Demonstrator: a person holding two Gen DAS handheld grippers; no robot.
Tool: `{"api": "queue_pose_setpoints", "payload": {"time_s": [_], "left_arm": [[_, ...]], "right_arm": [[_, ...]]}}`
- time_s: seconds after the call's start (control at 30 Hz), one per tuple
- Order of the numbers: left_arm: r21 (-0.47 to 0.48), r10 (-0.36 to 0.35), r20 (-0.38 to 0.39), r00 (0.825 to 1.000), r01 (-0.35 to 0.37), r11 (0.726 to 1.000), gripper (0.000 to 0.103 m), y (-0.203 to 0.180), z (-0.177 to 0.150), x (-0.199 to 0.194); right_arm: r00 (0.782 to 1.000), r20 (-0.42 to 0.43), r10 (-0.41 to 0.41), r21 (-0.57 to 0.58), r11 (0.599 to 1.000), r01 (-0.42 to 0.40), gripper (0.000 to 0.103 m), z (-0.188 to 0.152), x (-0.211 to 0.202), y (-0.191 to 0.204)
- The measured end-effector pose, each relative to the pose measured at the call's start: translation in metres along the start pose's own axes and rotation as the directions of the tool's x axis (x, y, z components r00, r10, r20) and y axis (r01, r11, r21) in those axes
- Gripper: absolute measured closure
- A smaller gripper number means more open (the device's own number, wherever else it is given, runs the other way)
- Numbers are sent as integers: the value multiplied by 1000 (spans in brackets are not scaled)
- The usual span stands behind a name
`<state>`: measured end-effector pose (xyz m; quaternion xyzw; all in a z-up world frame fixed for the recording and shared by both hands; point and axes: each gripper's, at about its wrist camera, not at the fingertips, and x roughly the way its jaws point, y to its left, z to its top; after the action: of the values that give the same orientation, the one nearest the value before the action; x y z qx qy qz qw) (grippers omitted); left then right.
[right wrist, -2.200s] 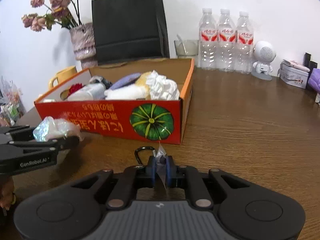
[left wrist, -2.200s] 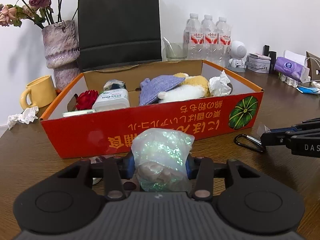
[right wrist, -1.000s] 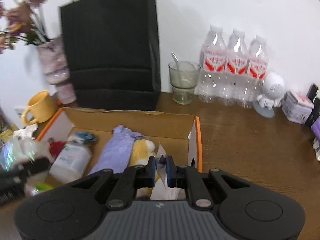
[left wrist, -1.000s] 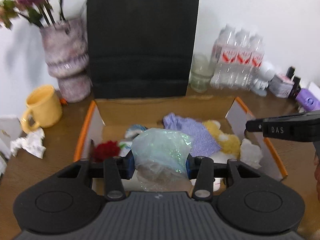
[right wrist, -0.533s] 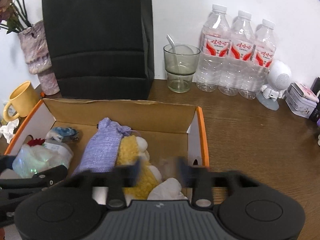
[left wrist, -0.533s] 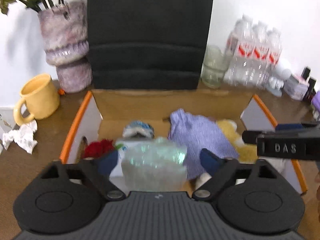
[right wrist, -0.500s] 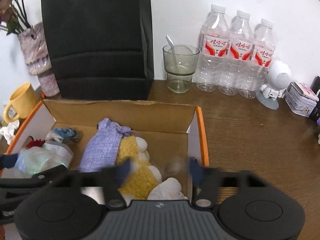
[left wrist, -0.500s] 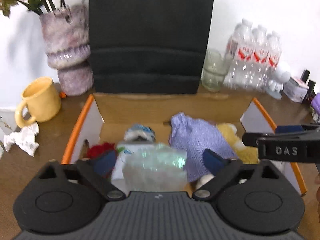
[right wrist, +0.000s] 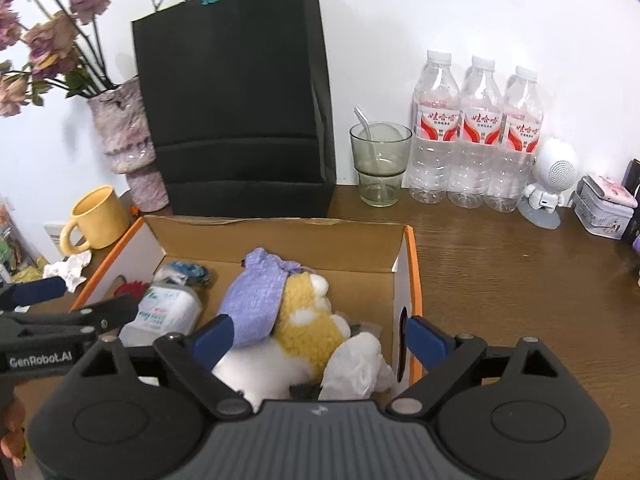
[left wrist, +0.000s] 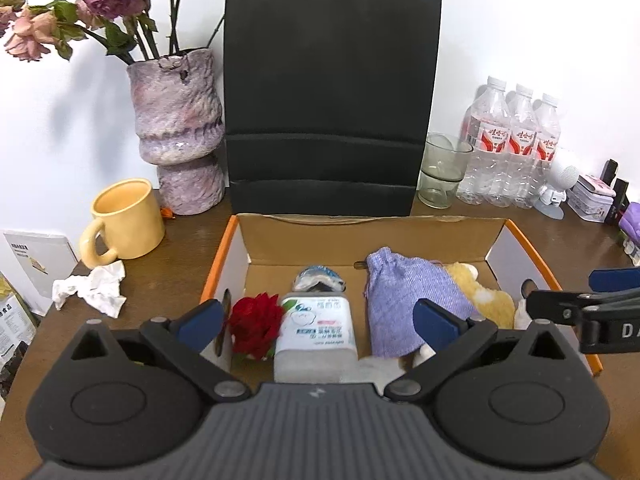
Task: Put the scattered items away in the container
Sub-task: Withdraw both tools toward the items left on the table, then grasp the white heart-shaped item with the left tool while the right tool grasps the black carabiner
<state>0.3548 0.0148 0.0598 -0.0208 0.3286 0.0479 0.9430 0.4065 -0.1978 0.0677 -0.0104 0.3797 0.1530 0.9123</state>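
Both tongs spread wide and empty above the cardboard box (left wrist: 440,236).
Matte black paper bag (left wrist: 332,100) stands at twelve o'clock behind it. Inside: fuzzy yellow plush (right wrist: 304,320), knitted lilac pouch (left wrist: 404,300), smooth white bottle (left wrist: 316,328), red rose (left wrist: 256,320). Left gripper (left wrist: 316,322) and right gripper (right wrist: 318,338) touch nothing; crumpled tissue (left wrist: 92,288) lies at nine o'clock.

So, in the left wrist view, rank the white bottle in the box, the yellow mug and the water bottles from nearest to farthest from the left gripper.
1. White bottle: inside the box, directly between the open left gripper's fingers.
2. Yellow mug: on the table, outside the box, left and farther back.
3. Water bottles: at the back wall, far right.
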Motion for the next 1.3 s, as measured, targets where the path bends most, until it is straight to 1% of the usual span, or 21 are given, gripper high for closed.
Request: {"api": "queue_pose_setpoints", "payload": {"time_s": [0.13,0.23,0.3,0.37,0.53,0.63,0.7,0.8,0.87,0.97,1.03,1.1,1.2,1.27,1.3], "left_arm": [[3,-1,18,1000,1,1000,0,8,-7,-15],[14,5,46,999,-5,1000,0,18,-17,-30],[24,16,81,997,-18,1000,0,26,-30,-43],[43,19,96,995,-23,999,0,34,-46,-53],[44,-2,86,996,-2,999,0,63,-94,-71],[28,-14,52,999,13,1000,0,78,-123,-74],[26,-18,29,999,17,1000,0,83,-139,-72],[32,-13,11,1000,13,999,0,82,-153,-64],[28,-15,1,1000,15,999,0,79,-156,-56],[48,-2,20,1000,1,999,0,69,-157,-45],[63,20,34,999,-22,998,1,61,-154,-36],[78,36,37,999,-39,996,4,53,-151,-29],[98,32,48,998,-37,995,7,43,-147,-22],[109,38,25,999,-40,993,19,38,-145,-16],[115,43,14,999,-44,992,22,35,-145,-13]], "right_arm": [[1000,17,2,-21,1000,-2,10,-8,-18,4],[999,35,8,-38,999,-7,10,-16,-33,6],[999,49,16,-50,999,-14,10,-25,-43,6],[997,69,23,-63,998,-19,10,-37,-55,5],[994,107,18,-89,996,-9,10,-73,-76,-6],[992,121,27,-81,997,-18,10,-102,-84,-16],[993,112,26,-70,997,-19,10,-122,-83,-22],[996,84,16,-60,998,-11,10,-147,-70,-27],[998,62,9,-52,999,-6,10,-159,-59,-28],[998,55,-3,-45,999,5,12,-167,-41,-27],[998,58,-18,-60,998,21,14,-167,-31,-23],[998,58,-27,-78,996,32,15,-166,-21,-19],[997,65,-52,-94,994,58,16,-161,-13,-15],[996,74,-54,-101,993,62,16,-159,-12,-13],[996,75,-51,-101,993,58,16,-158,-12,-14]]}}
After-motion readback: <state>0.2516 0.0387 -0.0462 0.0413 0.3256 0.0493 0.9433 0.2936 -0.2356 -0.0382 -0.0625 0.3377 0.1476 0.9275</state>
